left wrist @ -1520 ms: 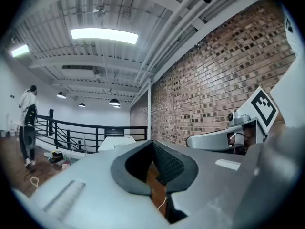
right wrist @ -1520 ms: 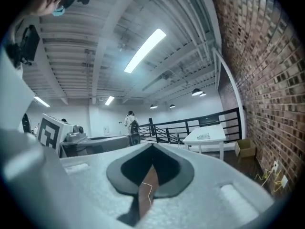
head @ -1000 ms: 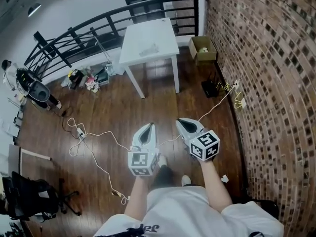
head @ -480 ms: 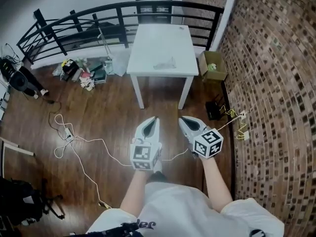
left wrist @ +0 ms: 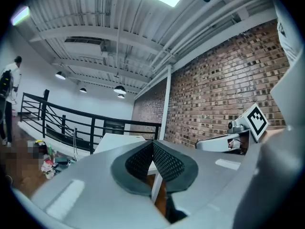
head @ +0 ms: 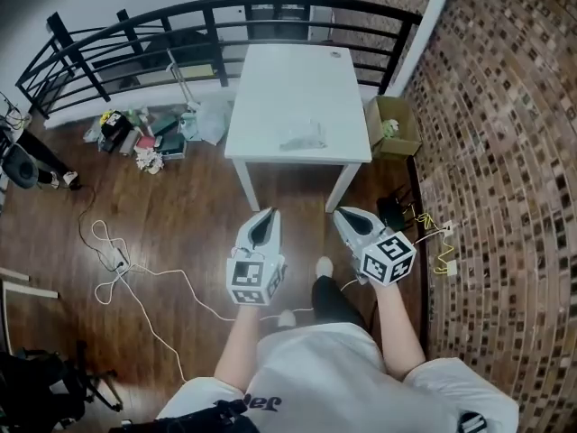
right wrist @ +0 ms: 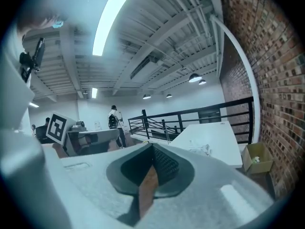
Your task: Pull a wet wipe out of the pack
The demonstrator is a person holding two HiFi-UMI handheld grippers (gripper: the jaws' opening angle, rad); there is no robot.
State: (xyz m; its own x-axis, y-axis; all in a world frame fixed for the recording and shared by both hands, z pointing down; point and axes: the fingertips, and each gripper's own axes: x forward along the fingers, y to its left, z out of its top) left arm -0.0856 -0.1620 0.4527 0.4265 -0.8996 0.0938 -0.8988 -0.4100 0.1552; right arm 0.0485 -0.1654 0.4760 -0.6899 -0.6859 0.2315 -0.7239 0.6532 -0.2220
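Note:
The wet wipe pack (head: 302, 137) lies as a pale crinkled packet near the front edge of a white table (head: 297, 79); the right gripper view shows the pack (right wrist: 202, 149) far ahead. Both grippers are held out over the wooden floor, short of the table and apart from the pack. My left gripper (head: 269, 213) has its black ribbed pads meeting at the tip, shut on nothing; the left gripper view shows it (left wrist: 152, 142) the same way. My right gripper (head: 341, 213) is also shut and empty, and so it looks in the right gripper view (right wrist: 152, 148).
A black railing (head: 180, 30) runs behind the table, with clutter (head: 144, 138) at its foot. A brick wall (head: 505, 152) stands on the right, an open cardboard box (head: 389, 124) beside it. White cables (head: 135, 269) trail on the floor at left. A person (right wrist: 113, 120) stands far off.
The table and pack have come closer and lower in the head view as the person walks toward them. Both grippers travel along, still shut and side by side.

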